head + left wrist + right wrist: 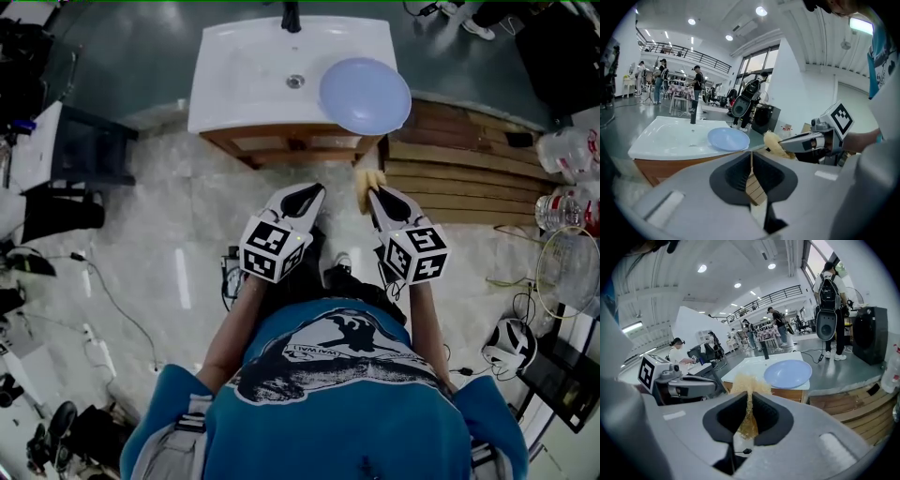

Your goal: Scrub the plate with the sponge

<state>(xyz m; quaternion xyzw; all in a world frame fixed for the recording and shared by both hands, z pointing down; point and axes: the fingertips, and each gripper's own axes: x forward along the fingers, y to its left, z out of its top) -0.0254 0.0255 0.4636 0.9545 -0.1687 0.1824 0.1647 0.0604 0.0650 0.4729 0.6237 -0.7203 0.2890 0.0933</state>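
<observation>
Right gripper view: right tongs (749, 397) clamp sponge (744, 380); head view, only tip.

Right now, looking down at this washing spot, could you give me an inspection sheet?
Surface: white sink on a wooden cabinet.
Job's things: blue plate on the sink's right edge; sponge held short of it.
Clutter: plastic bottles at far right.
Grippers: left gripper shut, empty; right gripper shut on the sponge.
Cables: loose cable across the floor, left.
Surroundings: slatted wooden platform beside the sink; people beyond.
</observation>
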